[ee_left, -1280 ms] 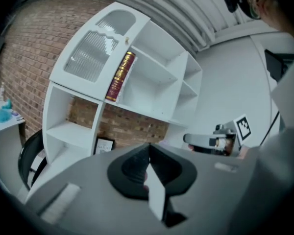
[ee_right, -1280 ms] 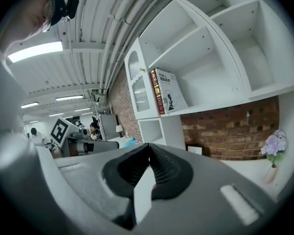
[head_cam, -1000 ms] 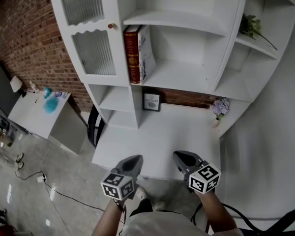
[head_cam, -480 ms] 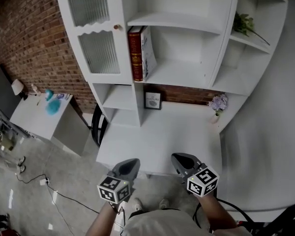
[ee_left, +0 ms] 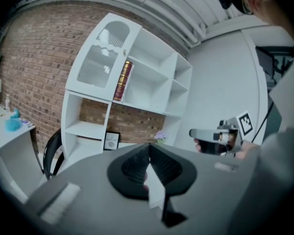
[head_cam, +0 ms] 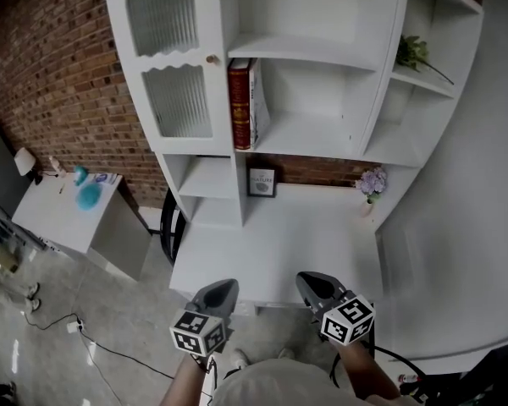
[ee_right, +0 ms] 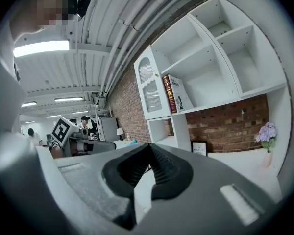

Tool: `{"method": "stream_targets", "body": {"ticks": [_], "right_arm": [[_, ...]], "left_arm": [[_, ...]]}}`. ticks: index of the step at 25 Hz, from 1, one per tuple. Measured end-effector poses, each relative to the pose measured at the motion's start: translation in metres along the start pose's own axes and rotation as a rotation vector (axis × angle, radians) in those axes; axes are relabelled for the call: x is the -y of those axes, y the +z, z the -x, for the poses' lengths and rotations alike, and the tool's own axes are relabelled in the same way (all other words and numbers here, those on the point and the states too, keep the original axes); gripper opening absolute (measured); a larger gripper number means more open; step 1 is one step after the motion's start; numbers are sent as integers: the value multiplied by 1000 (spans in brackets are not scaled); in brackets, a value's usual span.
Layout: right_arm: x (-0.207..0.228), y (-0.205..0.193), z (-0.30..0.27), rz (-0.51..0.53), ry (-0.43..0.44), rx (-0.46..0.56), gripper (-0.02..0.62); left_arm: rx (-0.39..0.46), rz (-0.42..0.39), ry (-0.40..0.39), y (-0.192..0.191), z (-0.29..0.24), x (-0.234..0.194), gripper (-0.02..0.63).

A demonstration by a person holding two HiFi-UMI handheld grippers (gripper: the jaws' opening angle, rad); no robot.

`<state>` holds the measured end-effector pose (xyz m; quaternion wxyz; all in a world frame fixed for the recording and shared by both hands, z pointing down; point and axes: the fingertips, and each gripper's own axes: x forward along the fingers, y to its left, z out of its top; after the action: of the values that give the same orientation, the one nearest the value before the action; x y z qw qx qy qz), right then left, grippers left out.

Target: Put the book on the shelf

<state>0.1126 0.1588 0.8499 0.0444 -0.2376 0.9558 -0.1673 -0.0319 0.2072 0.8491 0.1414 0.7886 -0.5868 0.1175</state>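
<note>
A red book (head_cam: 240, 103) stands upright on a middle shelf of the white shelf unit (head_cam: 322, 142), with a lighter book (head_cam: 256, 100) leaning against its right side. Both also show in the left gripper view as the red book (ee_left: 122, 81) and in the right gripper view as the red book (ee_right: 168, 94). My left gripper (head_cam: 218, 293) and right gripper (head_cam: 311, 287) hover low in the head view, near the front edge of the white desk (head_cam: 279, 244), well away from the shelf. Both are shut with nothing between their jaws.
A small framed picture (head_cam: 260, 181) and a pot of purple flowers (head_cam: 371, 184) stand at the back of the desk. A green plant (head_cam: 413, 52) sits on a right-hand shelf. A low white side table (head_cam: 63, 214) and a dark chair (head_cam: 169, 222) are at the left, before the brick wall.
The head view has drifted, so the shelf unit sits a little further right in frame. Both grippers have stayed shut near the desk's front edge, shifting only slightly.
</note>
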Motion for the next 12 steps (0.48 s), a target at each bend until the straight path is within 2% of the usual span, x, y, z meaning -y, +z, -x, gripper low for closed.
{"method": "stream_targets", "body": {"ticks": [5, 12], "right_arm": [[-1, -2, -1, 4, -10, 1, 2], [-3, 1, -4, 19, -11, -5, 2]], "left_arm": [[-8, 19, -12, -6, -1, -1, 8], [-15, -11, -29, -3, -9, 4, 9]]}}
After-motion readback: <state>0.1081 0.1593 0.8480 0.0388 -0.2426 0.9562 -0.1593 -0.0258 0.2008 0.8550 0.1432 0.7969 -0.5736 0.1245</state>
